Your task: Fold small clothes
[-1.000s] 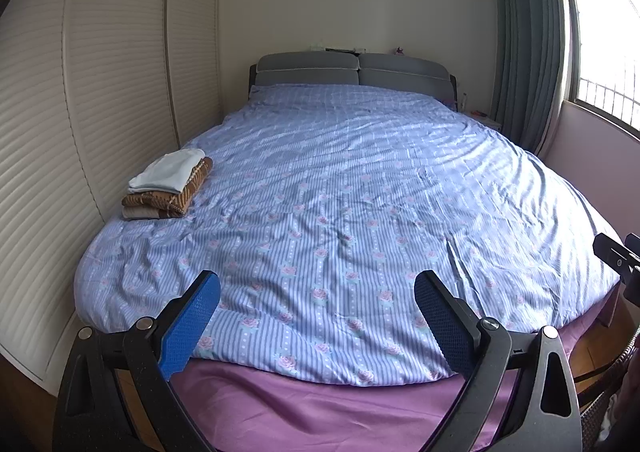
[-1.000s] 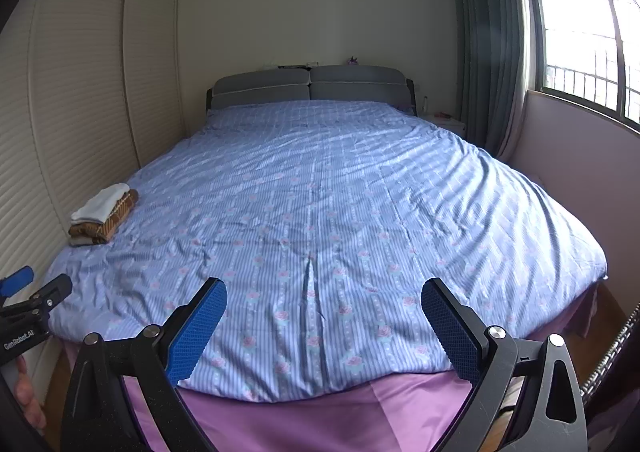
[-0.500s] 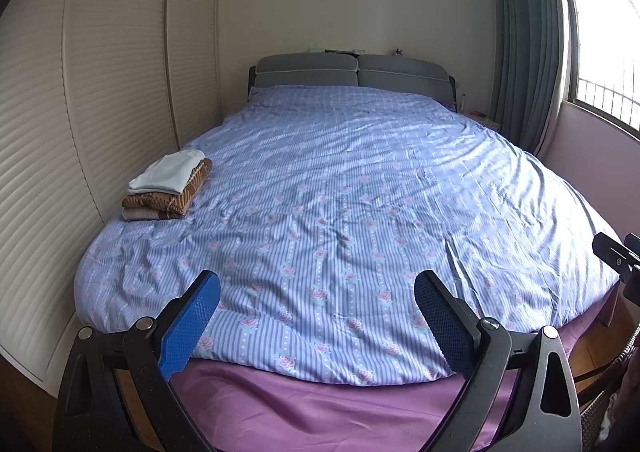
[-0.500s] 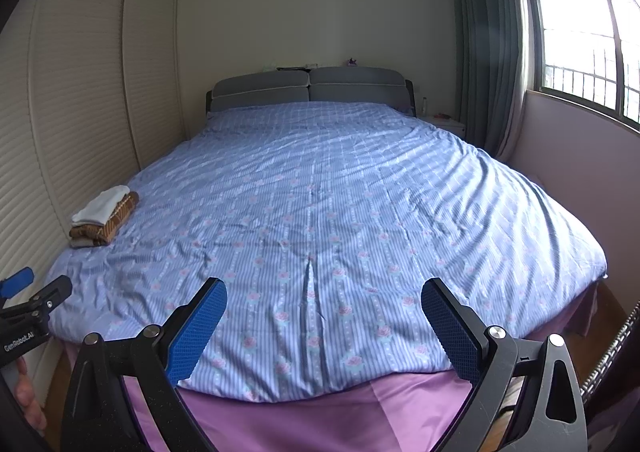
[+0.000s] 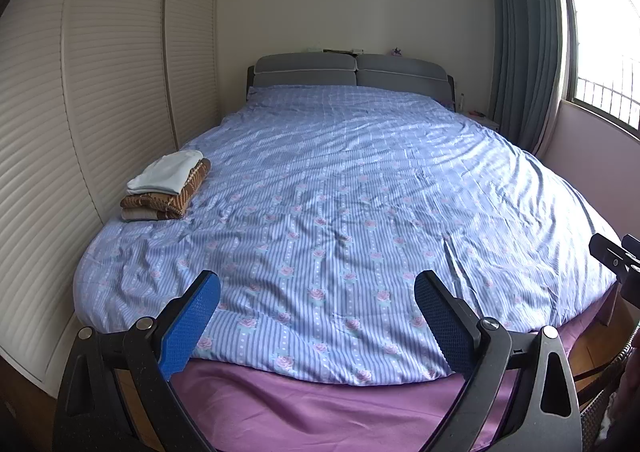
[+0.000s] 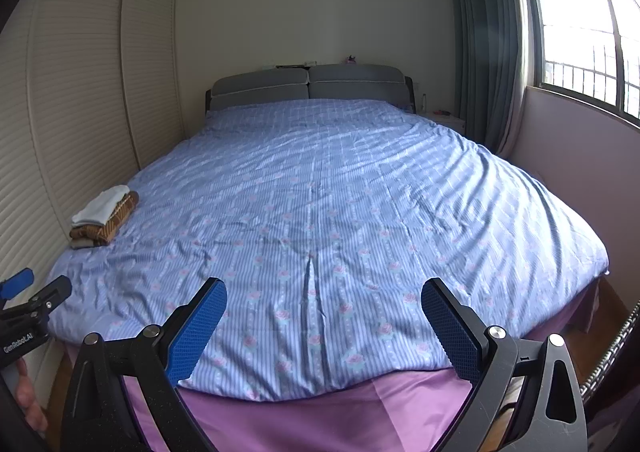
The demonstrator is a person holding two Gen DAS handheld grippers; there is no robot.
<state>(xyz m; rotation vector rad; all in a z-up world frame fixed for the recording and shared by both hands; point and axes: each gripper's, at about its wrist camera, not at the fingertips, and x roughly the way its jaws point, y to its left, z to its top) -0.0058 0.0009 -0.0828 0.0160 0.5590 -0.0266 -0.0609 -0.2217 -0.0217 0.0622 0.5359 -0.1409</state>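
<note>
The folded clothes stack (image 5: 166,185) sits way off ahead-left of both tools, near the bed's (image 5: 340,211) left edge. Left gripper (image 5: 317,312) and right gripper (image 6: 324,316) both hover wide apart, empty, at the foot.

The left gripper (image 5: 317,304) hung at the near edge of the bed (image 5: 360,179), its blue-padded jaws spread wide with nothing between them. A stack of folded clothes (image 5: 166,185) lay on the striped blue quilt (image 5: 340,211) at the left side, beside the louvred wardrobe doors (image 5: 80,91).
</note>
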